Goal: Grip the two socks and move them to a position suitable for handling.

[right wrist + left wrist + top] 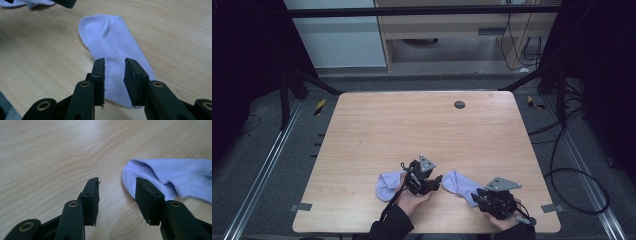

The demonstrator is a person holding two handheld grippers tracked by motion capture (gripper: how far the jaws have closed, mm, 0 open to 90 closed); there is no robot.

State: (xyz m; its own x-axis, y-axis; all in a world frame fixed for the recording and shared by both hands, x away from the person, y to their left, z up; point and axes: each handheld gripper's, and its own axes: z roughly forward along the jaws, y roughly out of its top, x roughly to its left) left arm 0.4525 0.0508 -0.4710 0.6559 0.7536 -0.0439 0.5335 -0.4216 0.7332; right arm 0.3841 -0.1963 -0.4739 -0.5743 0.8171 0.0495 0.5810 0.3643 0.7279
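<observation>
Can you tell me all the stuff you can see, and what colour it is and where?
socks: 2, pale lilac, flat on the near part of the table, one beside the left gripper, one between the two grippers
table: 1, light wood, middle of the high view
round cap: 1, grey, set in the table near its far edge
cables: several, black, on the grey floor right of the table
left gripper: 1, black, jaws apart, one jaw at the edge of a sock
right gripper: 1, black, jaws apart over the other sock
hands: 2, holding the grippers at the near edge, left, right
</observation>
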